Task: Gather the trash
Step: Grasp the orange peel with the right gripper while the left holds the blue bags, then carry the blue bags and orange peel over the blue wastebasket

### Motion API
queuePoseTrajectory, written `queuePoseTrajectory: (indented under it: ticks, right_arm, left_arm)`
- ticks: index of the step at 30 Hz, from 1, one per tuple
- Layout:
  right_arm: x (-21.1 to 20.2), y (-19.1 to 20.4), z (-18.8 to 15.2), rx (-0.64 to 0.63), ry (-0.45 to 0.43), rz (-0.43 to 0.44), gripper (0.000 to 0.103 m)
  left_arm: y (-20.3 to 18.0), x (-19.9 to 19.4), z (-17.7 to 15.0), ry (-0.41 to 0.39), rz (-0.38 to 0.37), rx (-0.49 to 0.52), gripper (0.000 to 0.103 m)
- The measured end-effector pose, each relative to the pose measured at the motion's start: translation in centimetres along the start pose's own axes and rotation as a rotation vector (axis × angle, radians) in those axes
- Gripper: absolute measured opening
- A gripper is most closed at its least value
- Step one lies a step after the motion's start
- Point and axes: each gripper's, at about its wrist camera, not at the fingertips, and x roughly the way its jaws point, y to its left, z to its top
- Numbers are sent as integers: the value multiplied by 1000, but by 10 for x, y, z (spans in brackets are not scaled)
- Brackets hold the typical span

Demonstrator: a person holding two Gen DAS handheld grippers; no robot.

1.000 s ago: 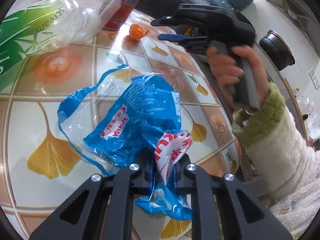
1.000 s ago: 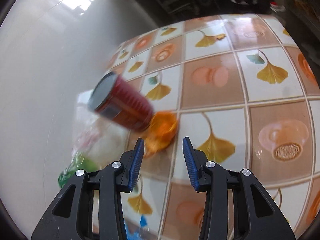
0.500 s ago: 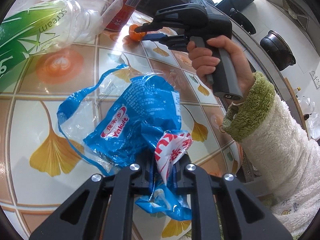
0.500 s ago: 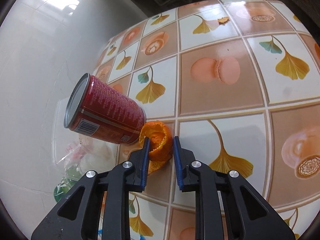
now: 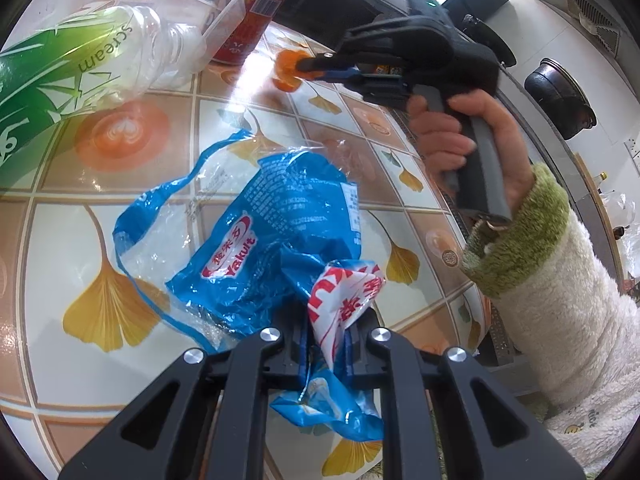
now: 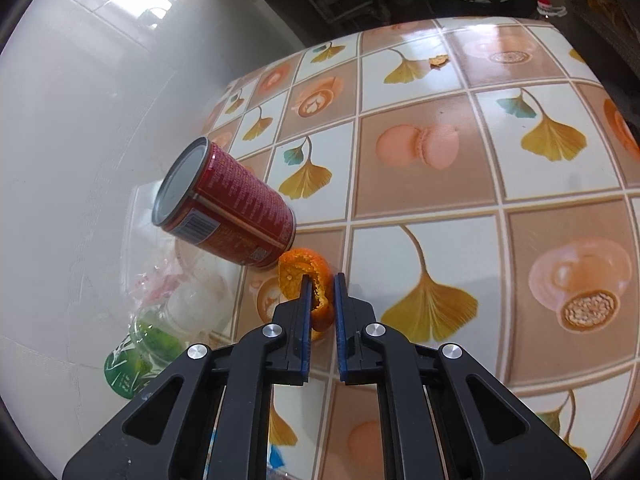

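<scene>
The right gripper (image 6: 320, 296) has come down to the orange peel (image 6: 308, 276) and its jaws are closing on it, with the peel squeezed between the blue pads (image 6: 306, 320), just beside the red can (image 6: 228, 208) that lies on its side near the table's (image 6: 440, 184) wall edge. The left gripper (image 5: 326, 344) has not moved and is clamped on the crumpled blue Yakult bag (image 5: 276, 240), which rests on the table near its front edge. A plastic bottle (image 5: 80, 68) and a clear box (image 5: 192, 12) lie by the can.
</scene>
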Motion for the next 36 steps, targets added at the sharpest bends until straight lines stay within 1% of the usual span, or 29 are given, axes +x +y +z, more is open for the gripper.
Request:
queuePoseTrajectory:
  ticks: [6, 13, 18, 22, 24, 29, 33, 36]
  right_arm:
    - [-35, -20, -17, 41, -33, 55, 8]
    - [-81, -38, -48, 93, -87, 119, 8]
    - [-125, -55, -71, 149, -175, 182, 8]
    - [-172, -74, -89, 190, -278, 210, 8]
    - [-194, -85, -98, 208, -325, 211, 8]
    - [-243, -120, -126, 269, -448, 169, 8]
    - [-271, -154, -153, 339, -521, 133, 8]
    - [-280, -180, -174, 395, -557, 90, 8]
  left_arm:
    - [-6, -1, 4, -6, 9, 2, 11]
    - [-18, -6, 9, -14, -10, 28, 11]
    - [-30, -5, 20, 3, -30, 64, 11]
    - [-49, -4, 33, 7, -56, 100, 11]
    - [-60, -3, 39, 7, -74, 118, 11]
    - [-98, 6, 54, 19, -124, 198, 11]
    - [-130, 24, 63, 55, -158, 257, 11]
    - [-161, 41, 69, 78, -180, 321, 11]
